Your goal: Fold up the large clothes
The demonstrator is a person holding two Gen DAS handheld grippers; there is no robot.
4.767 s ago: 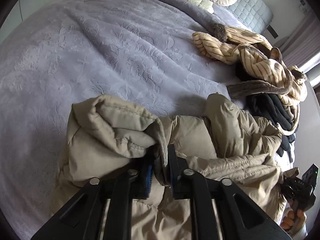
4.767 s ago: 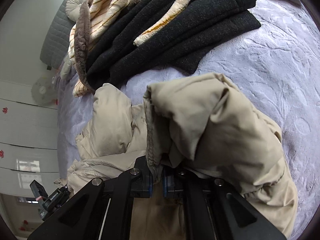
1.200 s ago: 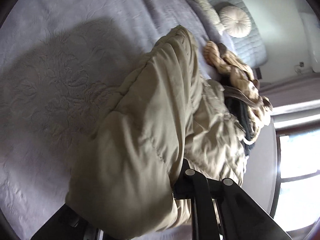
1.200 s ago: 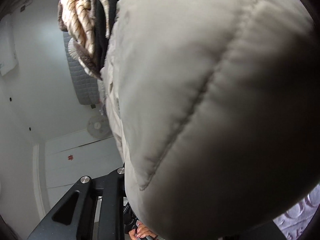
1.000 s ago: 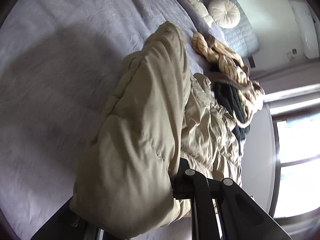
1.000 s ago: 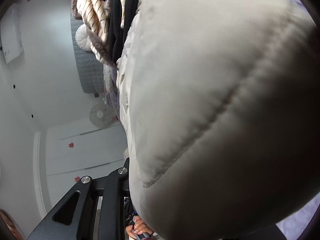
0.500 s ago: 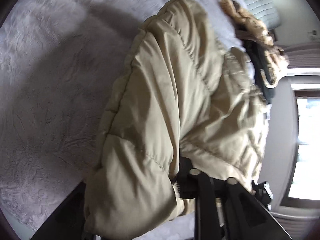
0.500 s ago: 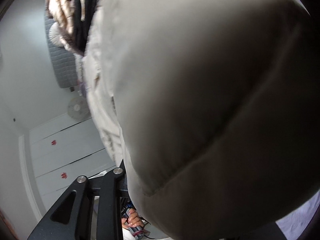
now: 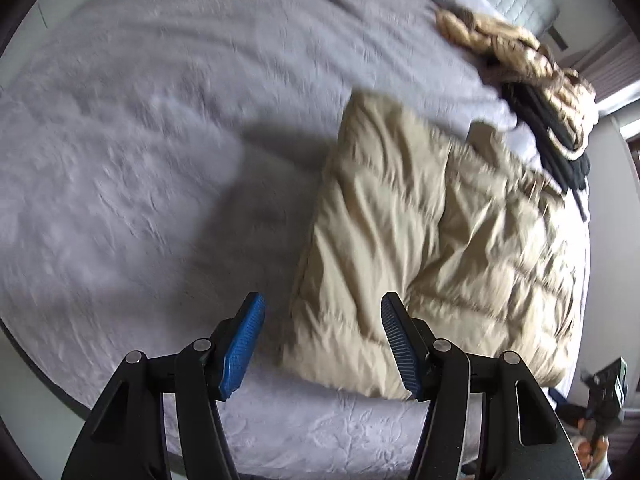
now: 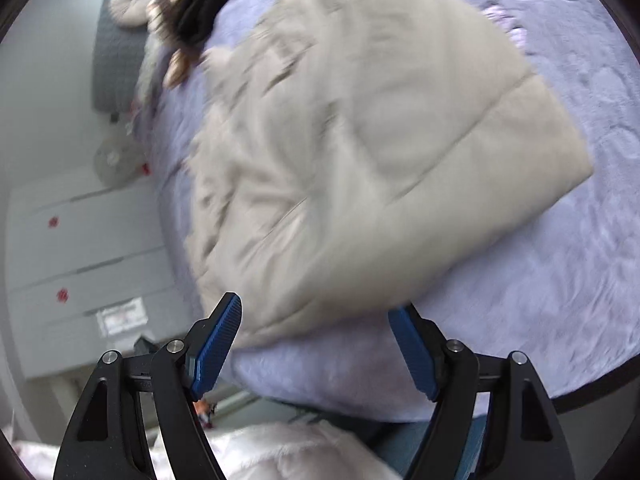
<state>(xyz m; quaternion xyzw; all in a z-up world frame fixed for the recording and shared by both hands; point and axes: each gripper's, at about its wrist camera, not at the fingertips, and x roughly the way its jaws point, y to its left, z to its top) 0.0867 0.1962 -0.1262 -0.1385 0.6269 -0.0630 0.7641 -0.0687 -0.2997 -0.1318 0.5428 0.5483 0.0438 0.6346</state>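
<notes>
The jacket [image 9: 432,232] lies folded on the bed [image 9: 160,120], filling the right half of the left wrist frame and the upper centre of the right wrist frame [image 10: 360,128]. Its near edge sits close to the bed's front border.

The left gripper [image 9: 320,344] has just been opening; its jaws stand spread, the jacket's near left corner showing between them, with no pad pressing on it. The right gripper [image 10: 316,344] has likewise just been opening; its jaws are spread and clear of the fabric.

Step in hand, as judged: release after laying the fold.

- Withdraw both grippers straight back so no pad snags the shell.
- Padded fabric is likely to spring up; press the top layer flat before the next fold.
- Keep clear of the clothes pile [image 9: 540,76] at upper right.
</notes>
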